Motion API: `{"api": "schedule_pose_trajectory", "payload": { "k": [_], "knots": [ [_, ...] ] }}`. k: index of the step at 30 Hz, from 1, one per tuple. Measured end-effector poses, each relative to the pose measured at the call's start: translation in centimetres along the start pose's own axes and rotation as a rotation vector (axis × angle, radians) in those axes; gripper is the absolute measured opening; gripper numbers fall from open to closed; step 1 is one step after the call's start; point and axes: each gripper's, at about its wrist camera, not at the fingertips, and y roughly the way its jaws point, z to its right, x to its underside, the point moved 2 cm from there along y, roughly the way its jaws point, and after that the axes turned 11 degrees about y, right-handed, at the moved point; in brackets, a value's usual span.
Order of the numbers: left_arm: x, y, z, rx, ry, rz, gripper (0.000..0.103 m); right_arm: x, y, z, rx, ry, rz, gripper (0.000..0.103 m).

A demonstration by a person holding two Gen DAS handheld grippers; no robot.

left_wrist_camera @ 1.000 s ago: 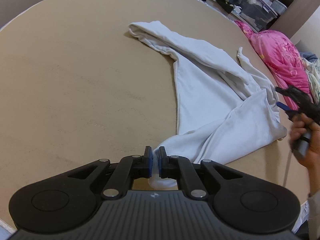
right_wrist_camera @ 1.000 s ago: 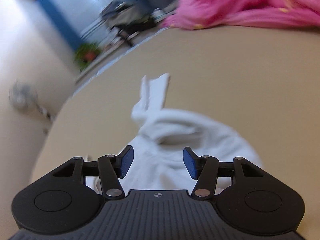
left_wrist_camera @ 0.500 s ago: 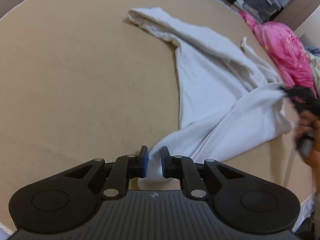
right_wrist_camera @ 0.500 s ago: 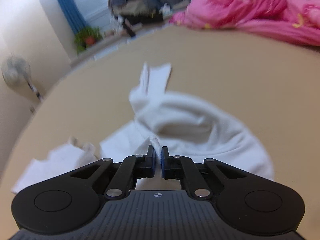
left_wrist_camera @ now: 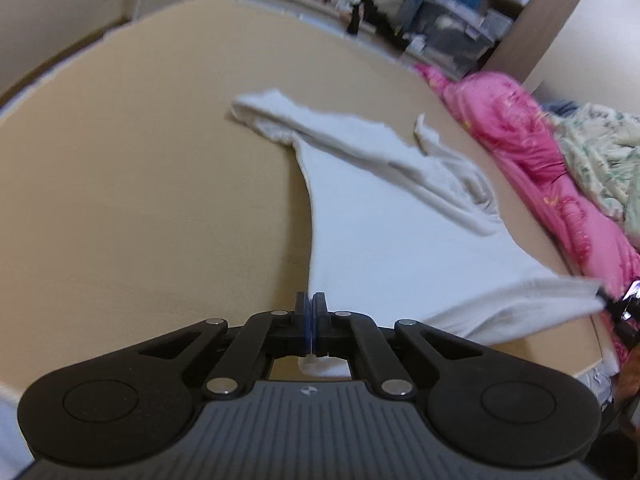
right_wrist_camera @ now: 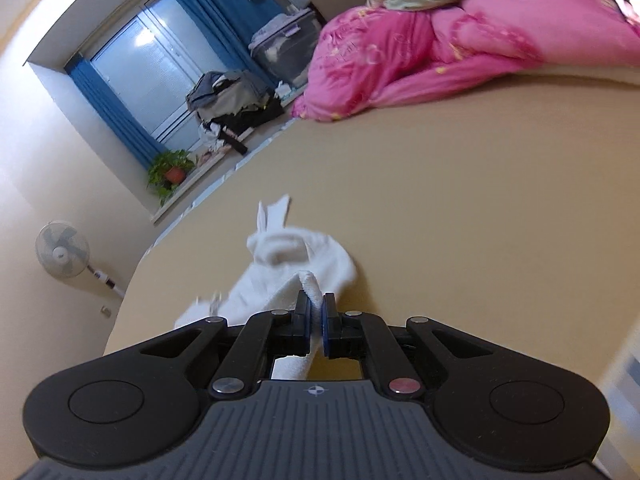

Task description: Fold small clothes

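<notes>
Left wrist view: the left gripper [left_wrist_camera: 311, 312] is seen with jaws pressed together on a corner of the white cotton garment [left_wrist_camera: 384, 232], a scrap of cloth showing just behind the fingertips. The garment is spread on the tan bed surface [left_wrist_camera: 140, 200], one sleeve laid out toward the far side and a bunched part near the pink quilt [left_wrist_camera: 532, 152]. Its other near corner is pulled taut to the right edge, where the right gripper [left_wrist_camera: 616, 304] is partly seen, blurred.

Right wrist view: the right gripper [right_wrist_camera: 316, 316] is closed down to a narrow gap filled by a rolled hem of the white cotton garment [right_wrist_camera: 296, 256], lifted off the tan bed surface [right_wrist_camera: 460, 220]. The pink quilt [right_wrist_camera: 440, 40] is piled at the far edge. A potted green plant [right_wrist_camera: 170, 170] is set on the sill by blue curtains [right_wrist_camera: 208, 28], and a white standing fan [right_wrist_camera: 62, 250] is by the wall.
</notes>
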Motion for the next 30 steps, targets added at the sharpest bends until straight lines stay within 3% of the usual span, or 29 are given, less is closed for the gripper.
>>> {"api": "schedule_pose_trajectory", "payload": {
  "k": [3,6,7,9,11,13,15,18,21,23,25,26,28,30],
  "knots": [
    [2.8,-2.7,-1.6,0.033,-0.019,-0.040,0.000,2.1,-1.3,2.4,0.027,-0.070,-0.114,0.005],
    [6.2,-2.0,-1.3,0.052,0.013,-0.202,0.000,4.7,-1.0,6.5,0.136,-0.107,-0.298,0.006],
    [7.0,-1.4,-0.7,0.054,0.026,-0.255,0.000,5.4,-0.6,8.0,0.212,-0.130,-0.329,0.006],
    [7.0,-0.9,-0.2,0.043,0.047,-0.266,0.007,5.8,-0.8,9.4,0.331,-0.182,-0.294,0.010],
    [6.1,-0.5,-0.1,0.029,0.038,-0.240,0.015,5.0,-1.3,8.9,0.309,-0.192,-0.227,0.013],
    [5.6,0.4,-0.1,0.021,0.009,-0.245,0.016,4.2,-1.3,8.0,0.247,-0.170,-0.185,0.029],
    [5.7,1.6,0.4,0.012,0.010,-0.276,0.021,4.5,-0.4,7.2,0.232,-0.161,-0.192,0.037],
    [6.5,3.5,1.0,-0.018,0.047,-0.343,0.031,6.0,1.7,7.1,0.315,-0.219,-0.261,0.040],
    [7.6,4.9,1.3,-0.030,0.068,-0.398,0.031,7.7,3.2,8.0,0.420,-0.257,-0.331,0.040],
    [8.0,5.6,1.6,-0.034,0.090,-0.419,0.031,8.3,3.3,8.5,0.437,-0.251,-0.357,0.040],
    [8.3,6.0,2.0,-0.047,0.127,-0.426,0.017,8.7,3.4,8.6,0.432,-0.270,-0.364,0.041],
    [8.4,6.2,2.2,-0.044,0.143,-0.425,0.006,9.1,3.4,8.6,0.429,-0.288,-0.365,0.038],
    [8.4,5.8,2.9,-0.056,0.201,-0.402,0.006,9.3,3.1,8.5,0.397,-0.303,-0.378,0.016],
    [8.3,4.5,2.9,-0.060,0.213,-0.364,0.005,9.1,2.2,8.1,0.357,-0.297,-0.361,0.007]
  ]
}}
